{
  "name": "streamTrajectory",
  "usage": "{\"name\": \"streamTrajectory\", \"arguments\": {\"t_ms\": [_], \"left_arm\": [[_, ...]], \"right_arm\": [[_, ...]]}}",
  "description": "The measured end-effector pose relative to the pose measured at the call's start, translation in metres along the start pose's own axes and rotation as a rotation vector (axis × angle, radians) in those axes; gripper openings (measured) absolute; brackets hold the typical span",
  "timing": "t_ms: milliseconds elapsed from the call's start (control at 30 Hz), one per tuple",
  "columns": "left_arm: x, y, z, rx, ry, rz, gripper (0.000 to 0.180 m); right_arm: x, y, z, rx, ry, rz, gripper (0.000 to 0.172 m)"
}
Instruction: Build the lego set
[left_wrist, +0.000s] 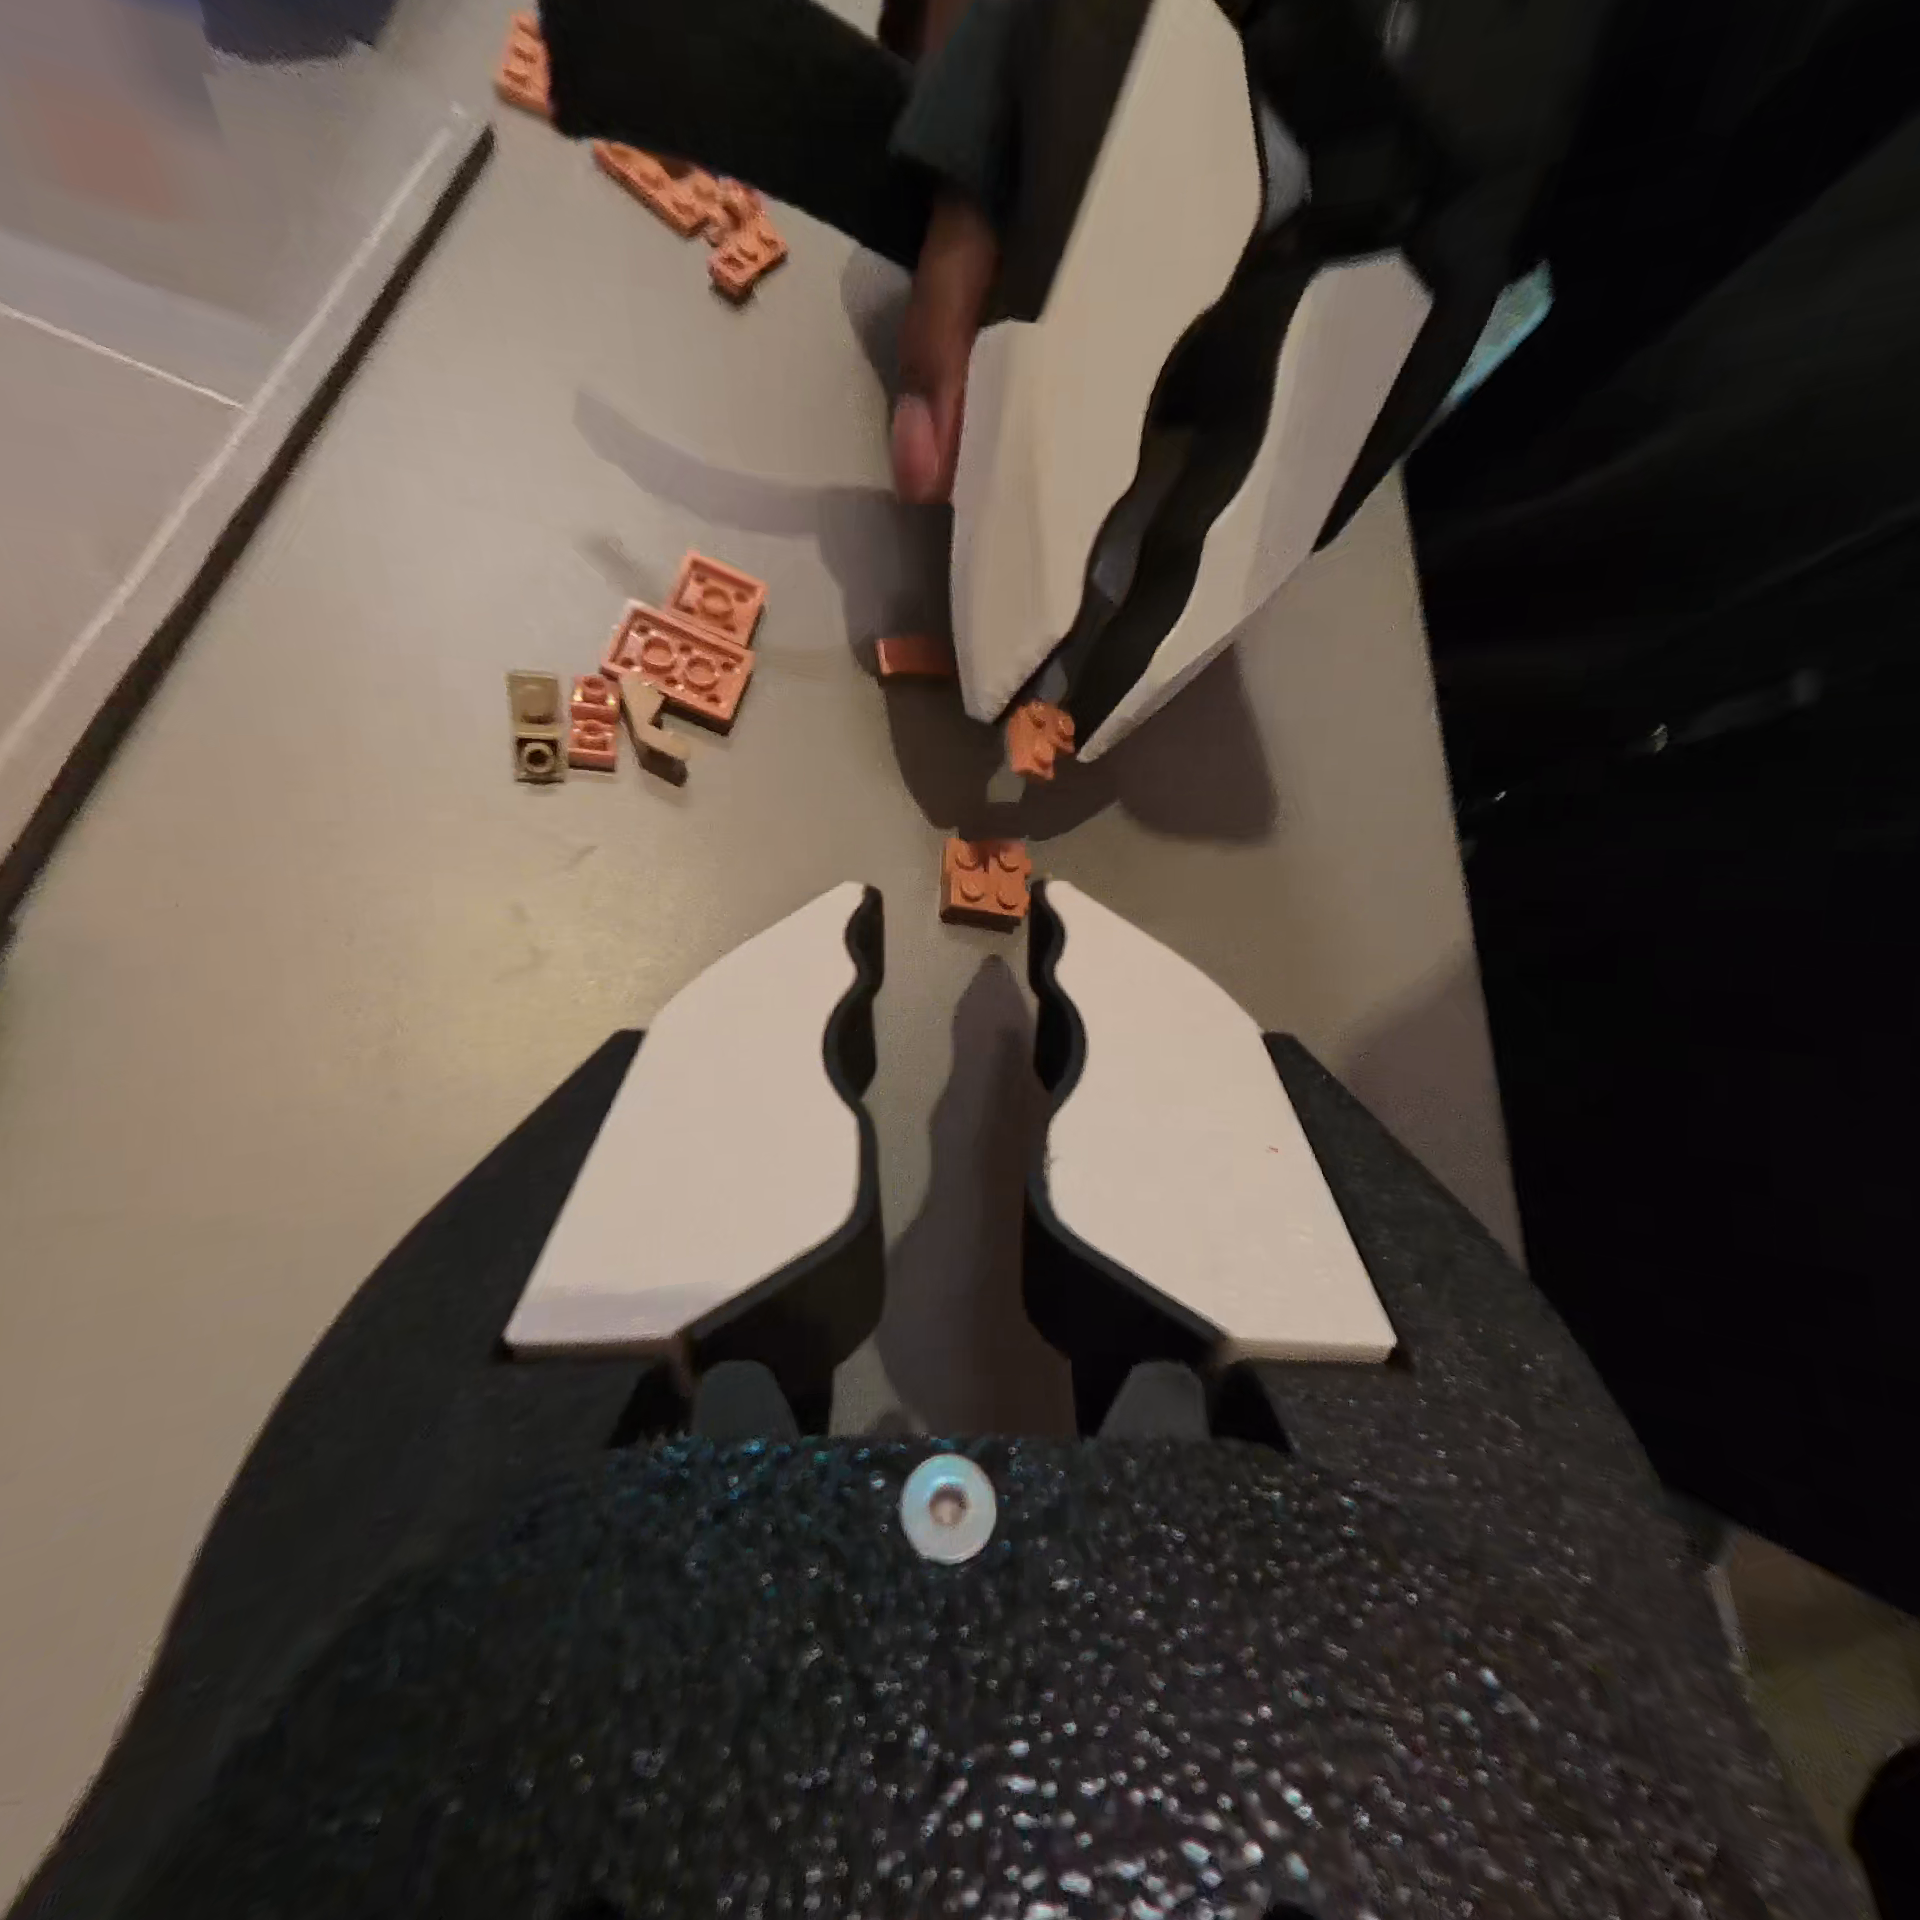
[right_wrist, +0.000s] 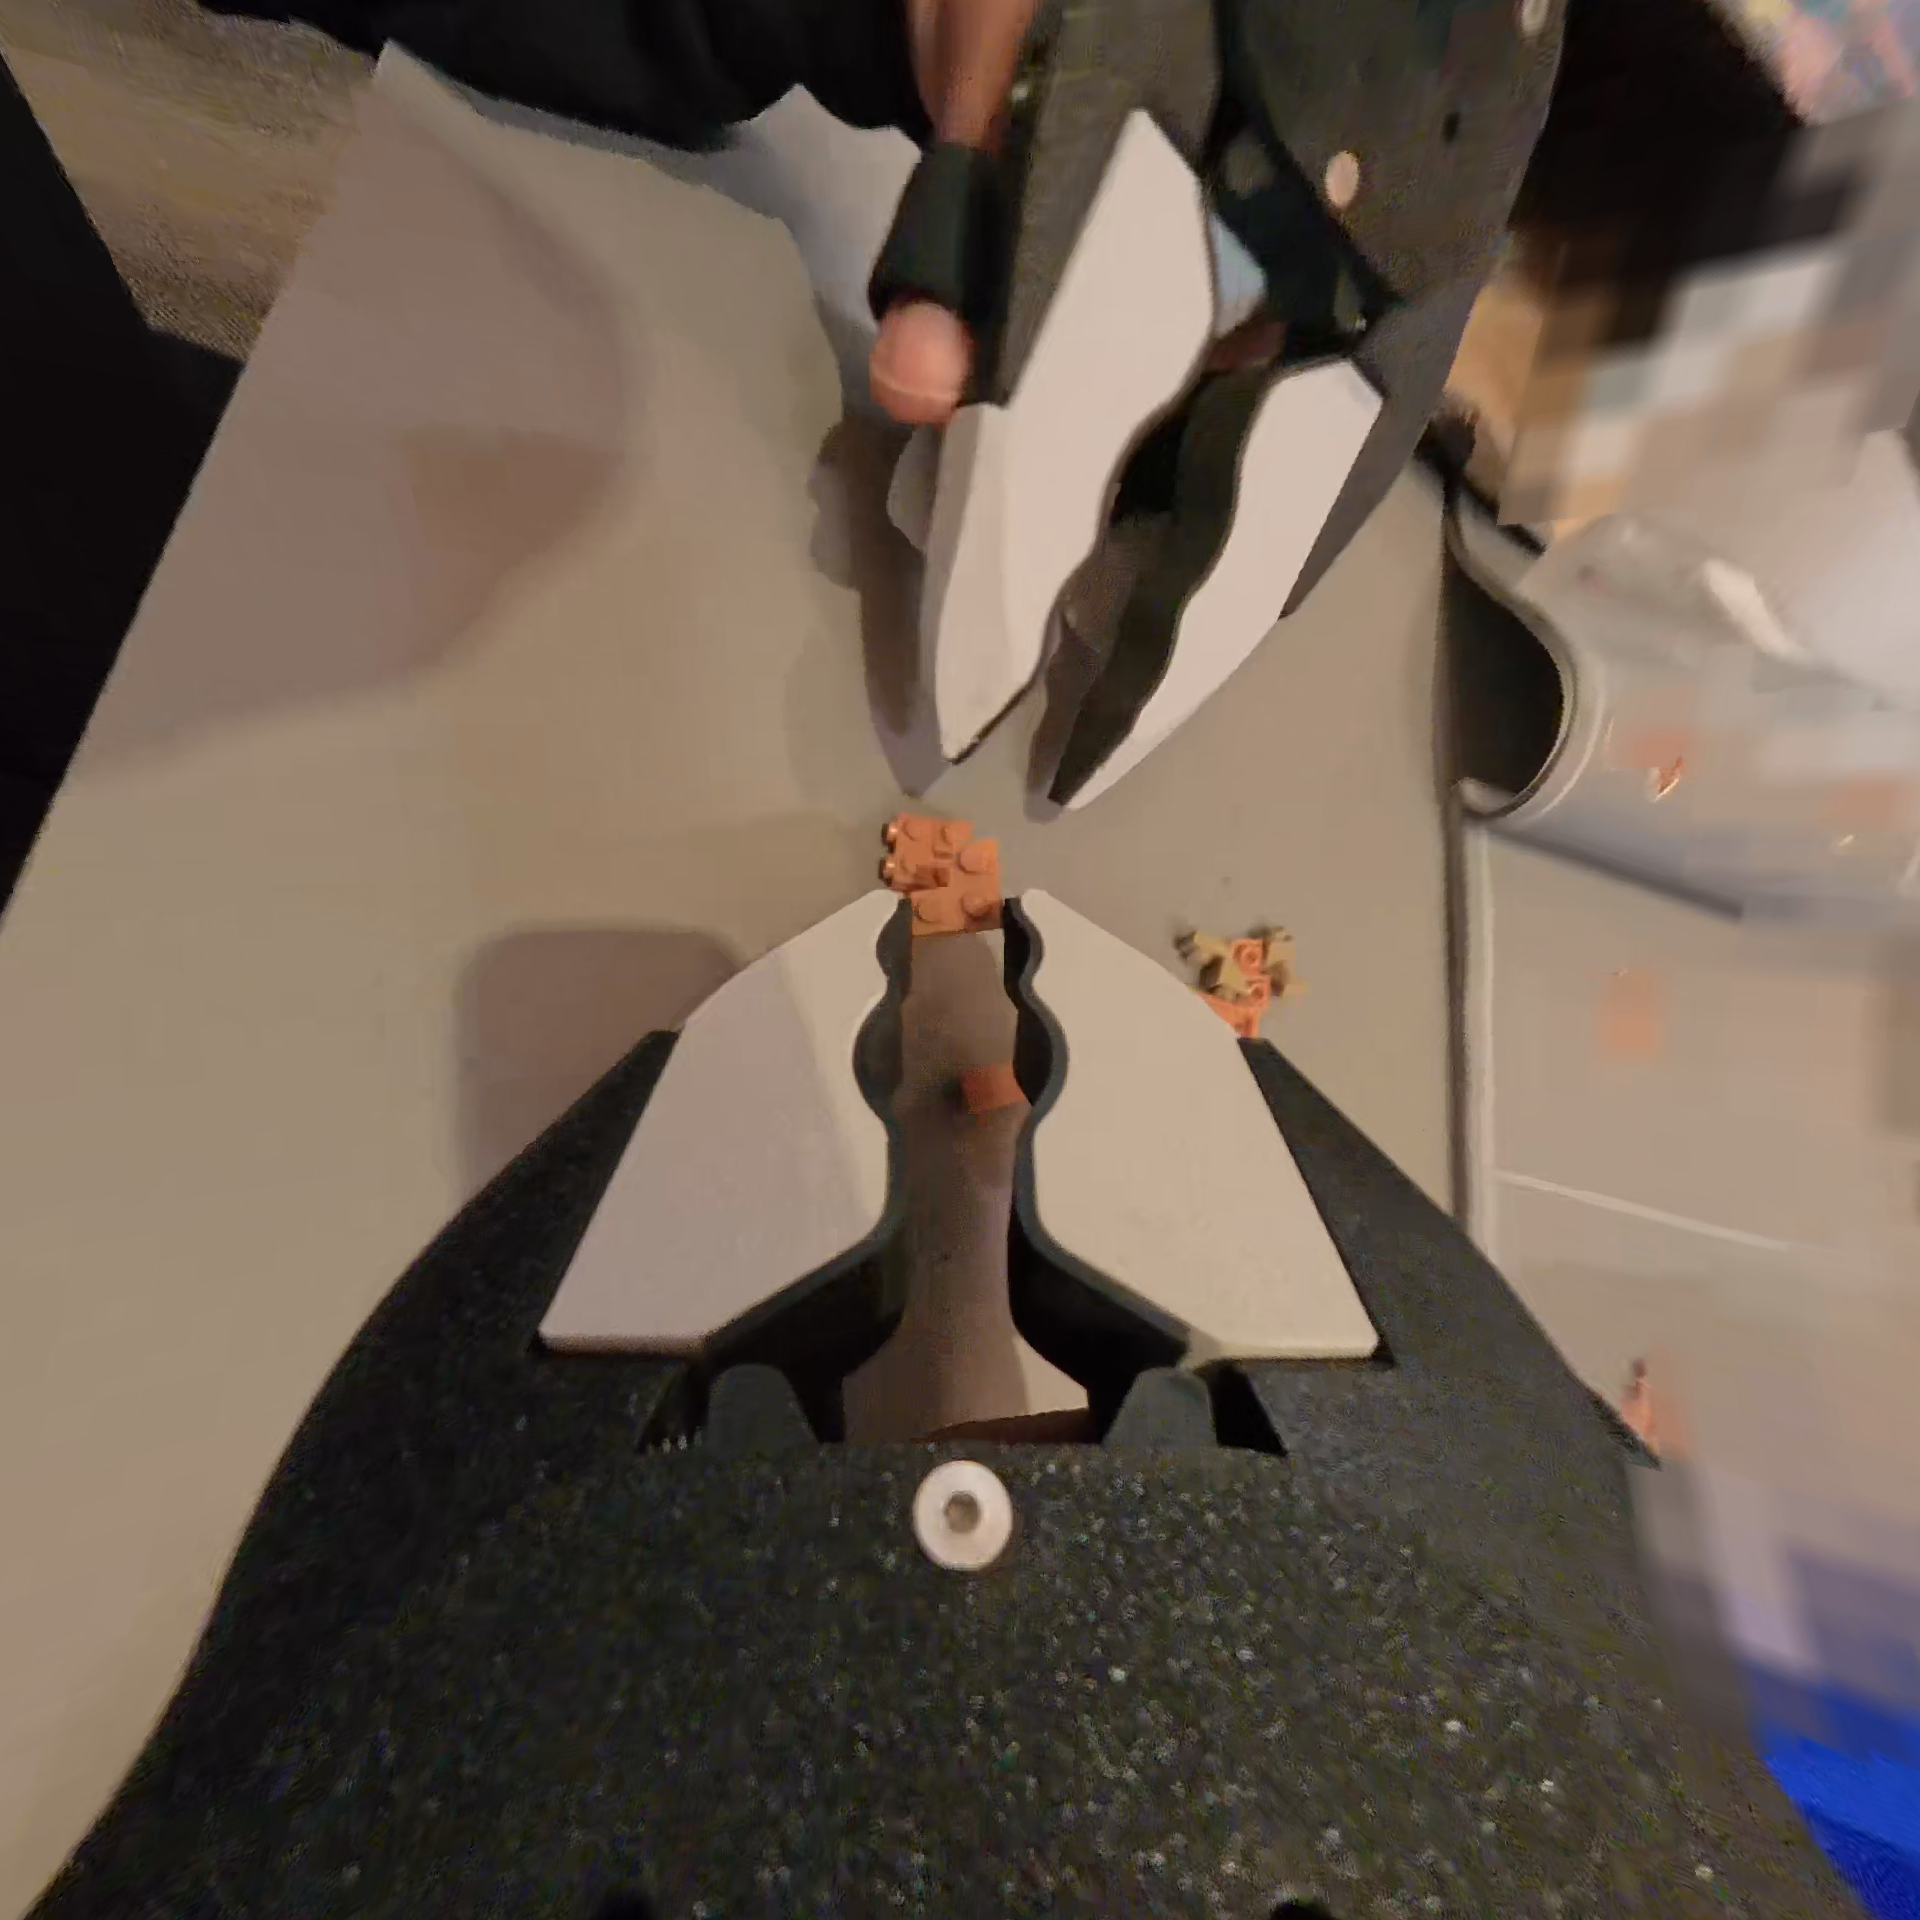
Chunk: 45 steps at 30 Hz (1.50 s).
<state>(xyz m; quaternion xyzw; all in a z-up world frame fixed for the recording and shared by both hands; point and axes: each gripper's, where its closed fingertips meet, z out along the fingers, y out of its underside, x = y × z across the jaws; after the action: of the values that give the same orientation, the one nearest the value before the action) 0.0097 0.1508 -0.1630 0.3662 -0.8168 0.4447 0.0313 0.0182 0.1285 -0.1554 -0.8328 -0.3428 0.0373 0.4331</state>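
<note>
Here the right tongs (right_wrist: 951, 914) clench an orange brick piece (right_wrist: 951, 883); the left tongs (left_wrist: 951, 904) stand released.

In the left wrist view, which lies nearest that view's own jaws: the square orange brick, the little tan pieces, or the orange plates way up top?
1. Square orange brick, just ahead of the left gripper, beside its right tip.
2. Tan pieces, ahead and to the left.
3. Far orange plates, top of the table.

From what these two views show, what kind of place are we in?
Probably an indoor worktable set up for small toy-brick work. A plain grey tabletop carries scattered orange building plates and a few tan pieces. Pale floor tiles lie beyond the table edge.
</note>
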Motion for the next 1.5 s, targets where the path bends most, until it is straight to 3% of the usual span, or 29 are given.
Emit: {"name": "streamTrajectory", "arguments": {"t_ms": [167,300,633,1500], "left_arm": [[0.005,0.005,0.013,-0.075,-0.061,0.174,0.03],[-0.001,0.008,0.016,-0.122,-0.138,0.267,0.02],[0.001,0.005,0.021,-0.124,-0.157,0.392,0.017],[0.0,0.003,0.022,-0.142,-0.214,0.45,0.018]], "right_arm": [[0.001,0.012,0.005,-0.063,-0.003,0.104,0.017],[0.002,0.015,0.008,-0.081,-0.008,0.144,0.016],[-0.002,0.016,0.011,-0.109,-0.057,0.221,0.017],[-0.006,0.017,0.013,-0.173,-0.094,0.376,0.017]]}}
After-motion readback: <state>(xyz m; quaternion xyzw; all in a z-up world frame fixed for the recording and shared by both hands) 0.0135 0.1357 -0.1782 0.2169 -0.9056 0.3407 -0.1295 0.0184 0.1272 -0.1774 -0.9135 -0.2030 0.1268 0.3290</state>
